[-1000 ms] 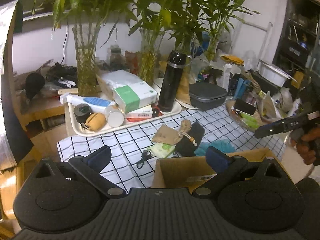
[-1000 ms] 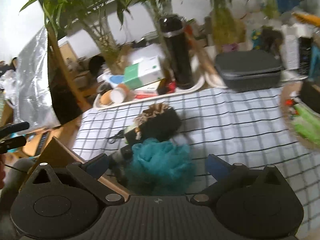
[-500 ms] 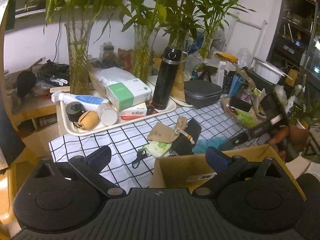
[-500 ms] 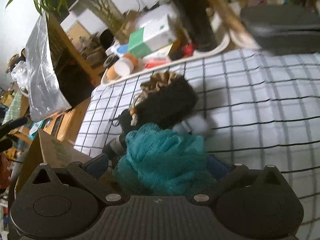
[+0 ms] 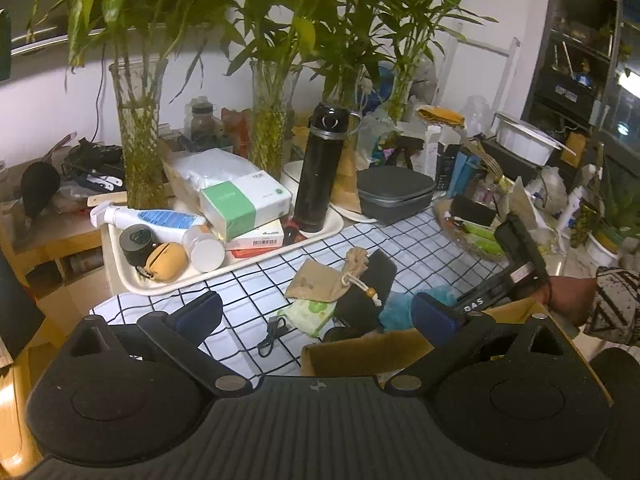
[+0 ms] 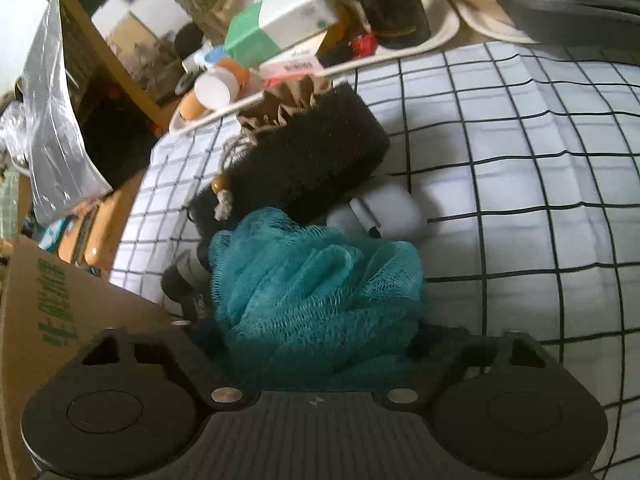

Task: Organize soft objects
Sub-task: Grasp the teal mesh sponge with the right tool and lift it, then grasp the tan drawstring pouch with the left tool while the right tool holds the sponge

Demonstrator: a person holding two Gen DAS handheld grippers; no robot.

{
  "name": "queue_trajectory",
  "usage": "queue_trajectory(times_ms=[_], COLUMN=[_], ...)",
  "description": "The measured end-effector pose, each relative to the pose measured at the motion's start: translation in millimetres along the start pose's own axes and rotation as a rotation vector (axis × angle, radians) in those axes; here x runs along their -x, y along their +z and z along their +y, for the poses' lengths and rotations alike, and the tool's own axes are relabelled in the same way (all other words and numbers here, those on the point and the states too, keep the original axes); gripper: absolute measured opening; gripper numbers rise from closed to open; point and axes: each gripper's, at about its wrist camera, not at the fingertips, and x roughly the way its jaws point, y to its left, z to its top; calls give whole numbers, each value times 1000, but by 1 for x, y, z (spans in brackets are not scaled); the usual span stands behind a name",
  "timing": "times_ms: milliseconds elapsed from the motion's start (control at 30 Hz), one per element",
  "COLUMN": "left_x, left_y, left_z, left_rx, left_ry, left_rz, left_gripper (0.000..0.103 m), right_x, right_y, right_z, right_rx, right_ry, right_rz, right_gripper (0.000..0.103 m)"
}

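A teal mesh bath pouf (image 6: 316, 280) lies on the checked tablecloth (image 6: 520, 160) and fills the space between the jaws of my right gripper (image 6: 316, 320). Those jaws are closing on it and their fingertips are buried in the mesh. Behind the pouf lie a black fuzzy pouch (image 6: 312, 160) and a tan drawstring bag (image 6: 288, 100). From the left wrist view the pouf (image 5: 416, 300) shows beside the right gripper (image 5: 500, 284), which a hand (image 5: 568, 292) holds. My left gripper (image 5: 316, 314) stands open over the cardboard box (image 5: 360, 352), holding nothing.
A white tray (image 5: 132, 280) with boxes, bottles and a black flask (image 5: 320, 168) stands behind the pile. A green wipes pack (image 5: 308, 312) and a black cable (image 5: 272, 332) lie near the box. A grey case (image 5: 396, 196) and a cluttered basket (image 5: 468, 236) sit at the right.
My right gripper has come down onto the teal pouf and its jaws have narrowed around it. The left gripper has stayed over the box.
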Motion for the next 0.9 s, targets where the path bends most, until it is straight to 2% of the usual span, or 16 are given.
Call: queue_trajectory(times_ms=[67, 167, 433, 567, 633, 733, 800, 900], left_x=[-2, -6, -25, -42, -53, -71, -82, -100], left_y=[3, 10, 28, 38, 44, 54, 59, 65], left_z=[0, -2, -5, -2, 1, 3, 3, 4], left_rx=[-13, -35, -101, -111, -105, -93, -104, -90], left_ry=[-10, -18, -37, -85, -114, -112, -122, -164], left_rz=[4, 6, 28, 59, 78, 129, 149, 180], left_gripper=[103, 103, 103, 103, 103, 101, 89, 89], right_x=[9, 26, 96, 124, 135, 149, 155, 160], right_y=[-4, -8, -26, -32, -37, -44, -49, -55], right_z=[-3, -4, -5, -2, 2, 6, 10, 13], right_rx=[-9, -6, -42, -46, -41, -30, -21, -23], right_ry=[8, -20, -84, -121, -138, -163, -184, -196], right_rz=[-21, -64, -305, -389, -419, -448, -461, -481], right_gripper=[71, 68, 66, 66, 66, 66, 66, 66])
